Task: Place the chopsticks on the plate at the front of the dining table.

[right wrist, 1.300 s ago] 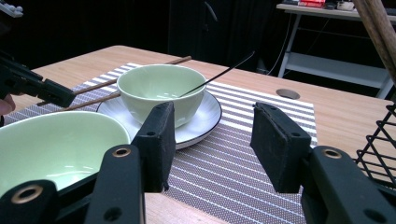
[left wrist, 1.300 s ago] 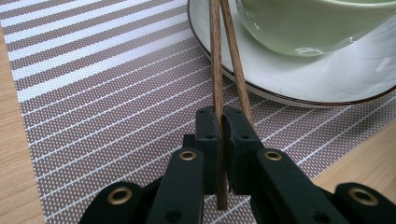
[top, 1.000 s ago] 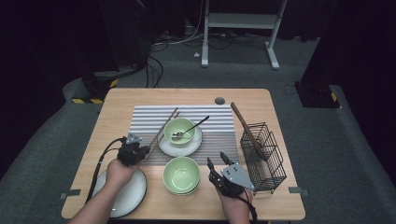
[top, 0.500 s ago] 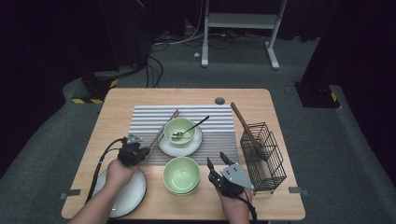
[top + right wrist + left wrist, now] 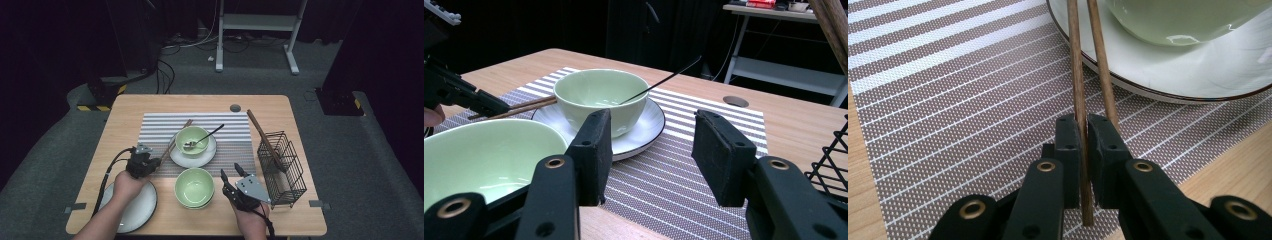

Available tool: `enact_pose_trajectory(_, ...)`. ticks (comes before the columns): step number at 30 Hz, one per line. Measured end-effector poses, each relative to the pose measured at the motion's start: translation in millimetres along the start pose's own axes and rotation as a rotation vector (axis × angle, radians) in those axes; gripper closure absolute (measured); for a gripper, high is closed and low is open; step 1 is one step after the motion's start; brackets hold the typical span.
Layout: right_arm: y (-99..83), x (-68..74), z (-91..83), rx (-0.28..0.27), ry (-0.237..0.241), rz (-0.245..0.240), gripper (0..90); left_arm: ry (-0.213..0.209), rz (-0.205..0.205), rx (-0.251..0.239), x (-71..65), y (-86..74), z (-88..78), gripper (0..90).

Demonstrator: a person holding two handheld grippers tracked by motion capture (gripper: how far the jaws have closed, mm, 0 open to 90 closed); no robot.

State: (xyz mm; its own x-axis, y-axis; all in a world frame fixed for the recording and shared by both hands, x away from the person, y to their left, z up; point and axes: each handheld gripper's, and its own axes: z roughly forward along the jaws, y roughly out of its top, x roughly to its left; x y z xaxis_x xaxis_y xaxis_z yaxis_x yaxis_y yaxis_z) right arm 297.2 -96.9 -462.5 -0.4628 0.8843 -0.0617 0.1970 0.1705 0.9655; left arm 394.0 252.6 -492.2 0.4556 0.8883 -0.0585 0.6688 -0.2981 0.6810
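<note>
A wooden table (image 5: 150,107) is filling the middle of the high view, standing on grey carpet in a dark room. A striped brown and white placemat (image 5: 155,127) is lying across its centre. At the right edge of the mat a black wire basket (image 5: 287,177) is standing upright, with one brown stick (image 5: 260,134) leaning out of it toward the far side.

A person's two forearms are coming in from the near edge. Under the left forearm a white plate (image 5: 137,212) is sitting at the near left corner of the table. Just to its right a green bowl (image 5: 194,186) is resting between the two hands. Farther back on the mat, a second green bowl (image 5: 191,139) is sitting on a white saucer (image 5: 205,156), with a dark-handled spoon (image 5: 212,132) lying in it and pointing to the far right.

The left gripper (image 5: 1084,127) is hovering low over the near left part of the mat, its jaws pressed together and pinching the near end of one of a pair of wooden chopsticks (image 5: 1075,65). The second chopstick is running just beside the right jaw, outside the pinch. Both are reaching forward, their far ends resting on the saucer's rim, beside the bowl.

The right gripper (image 5: 651,152) is waiting near the front edge, right of the near bowl, its jaws standing apart with nothing between them.
</note>
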Motion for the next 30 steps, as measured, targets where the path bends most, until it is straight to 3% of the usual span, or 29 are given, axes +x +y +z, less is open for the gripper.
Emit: enact_pose_trajectory(30, 0.3, 0.9, -0.3, 0.001, 0.004, 0.002, 49.6, -0.011, -0.007, -0.008, -0.6, 0.2, 0.3, 82.8)
